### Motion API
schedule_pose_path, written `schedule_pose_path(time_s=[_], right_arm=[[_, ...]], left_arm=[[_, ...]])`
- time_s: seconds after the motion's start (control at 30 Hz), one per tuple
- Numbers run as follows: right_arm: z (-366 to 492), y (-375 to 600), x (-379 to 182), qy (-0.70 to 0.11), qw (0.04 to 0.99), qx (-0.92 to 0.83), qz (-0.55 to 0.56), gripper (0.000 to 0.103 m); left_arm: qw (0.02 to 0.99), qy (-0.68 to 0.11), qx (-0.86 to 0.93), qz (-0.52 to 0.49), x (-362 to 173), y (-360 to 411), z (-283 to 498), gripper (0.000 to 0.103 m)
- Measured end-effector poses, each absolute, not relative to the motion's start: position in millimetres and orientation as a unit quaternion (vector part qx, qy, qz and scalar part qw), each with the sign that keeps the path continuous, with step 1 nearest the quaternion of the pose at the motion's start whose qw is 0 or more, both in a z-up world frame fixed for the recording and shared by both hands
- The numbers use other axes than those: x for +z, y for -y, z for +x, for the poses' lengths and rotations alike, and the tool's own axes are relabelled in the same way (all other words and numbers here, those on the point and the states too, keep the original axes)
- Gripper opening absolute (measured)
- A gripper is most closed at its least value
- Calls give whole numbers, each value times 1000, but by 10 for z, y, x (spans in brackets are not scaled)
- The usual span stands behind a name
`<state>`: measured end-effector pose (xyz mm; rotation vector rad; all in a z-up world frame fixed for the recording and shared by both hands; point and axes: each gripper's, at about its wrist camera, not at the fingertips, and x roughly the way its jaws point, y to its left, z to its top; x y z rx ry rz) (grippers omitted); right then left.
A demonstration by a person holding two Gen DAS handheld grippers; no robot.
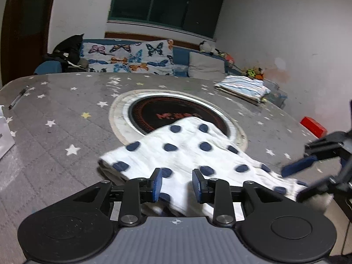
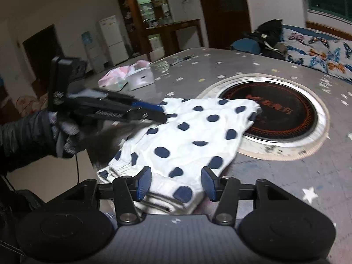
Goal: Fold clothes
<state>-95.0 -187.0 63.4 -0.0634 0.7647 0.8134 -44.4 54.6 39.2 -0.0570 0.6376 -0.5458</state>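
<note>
A white garment with dark blue dots lies folded on the grey star-patterned table, its far end over the round black hob. My left gripper is open, its fingers just above the garment's near edge. My right gripper is open over the garment's elastic-waist end, nothing between its pads. In the right wrist view the left gripper hovers at the garment's left edge. In the left wrist view the right gripper shows at the right edge.
A folded striped cloth stack lies at the table's far right, a red box near the right edge, a pen at the left. A white box with pink cloth sits far left. A butterfly-print sofa stands behind.
</note>
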Motion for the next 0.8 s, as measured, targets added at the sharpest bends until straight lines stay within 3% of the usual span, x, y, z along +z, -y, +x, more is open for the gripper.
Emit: schedule_pose_path(time_s=[0.23,0.4,0.8], right_arm=[[-904,2039,605,-374,851,369,-6,51],[-905,2138,613,-373,853,364,8,51],[-960,2303,595,-374,864,336,-15,51]], left_arm=[[897,-319,-301,-54,535,-498,-812,33],[888,-312,-334,-53,669,-486,-1124,48],[874,-359,-327,18,458,-221,-1471,63]])
